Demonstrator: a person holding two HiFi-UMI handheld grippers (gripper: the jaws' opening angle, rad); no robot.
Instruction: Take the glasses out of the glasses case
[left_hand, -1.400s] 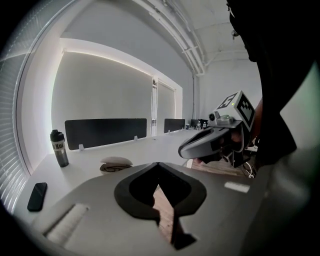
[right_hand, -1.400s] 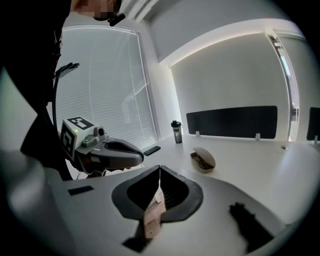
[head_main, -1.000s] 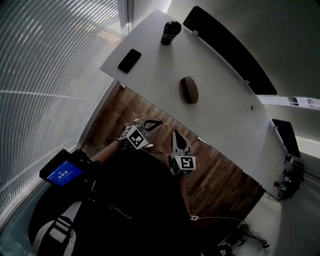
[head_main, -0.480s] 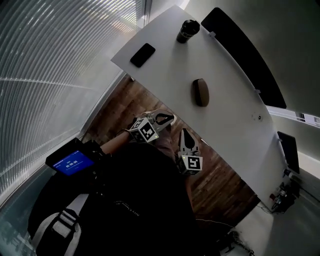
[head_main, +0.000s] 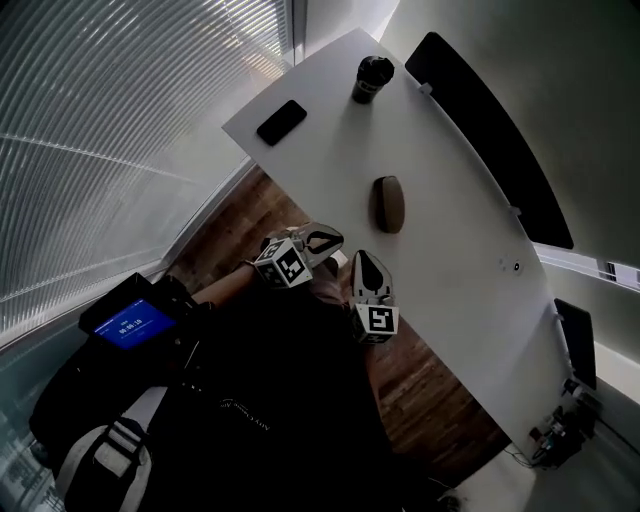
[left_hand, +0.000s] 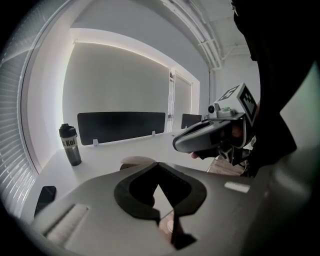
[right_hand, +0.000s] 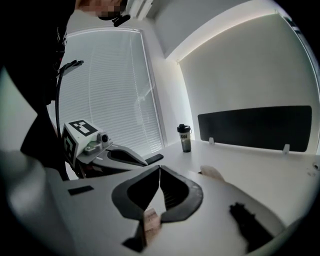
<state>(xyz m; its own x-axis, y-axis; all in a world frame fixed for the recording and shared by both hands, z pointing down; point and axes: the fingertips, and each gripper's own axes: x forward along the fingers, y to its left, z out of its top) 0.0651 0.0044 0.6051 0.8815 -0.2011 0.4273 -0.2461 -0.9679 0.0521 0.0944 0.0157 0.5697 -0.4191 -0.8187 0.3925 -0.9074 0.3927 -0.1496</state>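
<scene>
The phone (head_main: 281, 122) lies flat near the table's (head_main: 450, 230) corner, at ten o'clock from the case (head_main: 388, 204). We judge it plays no part in the job. The same goes for the bottle (head_main: 371, 78), upright at twelve o'clock from the case, close to the dark divider (head_main: 490, 110).

The left gripper (head_main: 337, 237) hangs just off the table's near edge, over the floor (head_main: 240, 215), at eight o'clock from the case. Its jaws meet at the tips with nothing between them. The right gripper (head_main: 361, 259) sits just beside it at seven o'clock, a little nearer us. Its jaws are likewise pressed together and empty. Both point toward the case, tipped slightly down — lined up for an approach, it seems.

The case lies alone on the table near that edge, well apart from phone and bottle, and looks closed. The glasses, we take it, are inside, but we cannot see them. Nothing is touched yet. The jaws will need to part before one steadies the shell and the other lifts the lid.
</scene>
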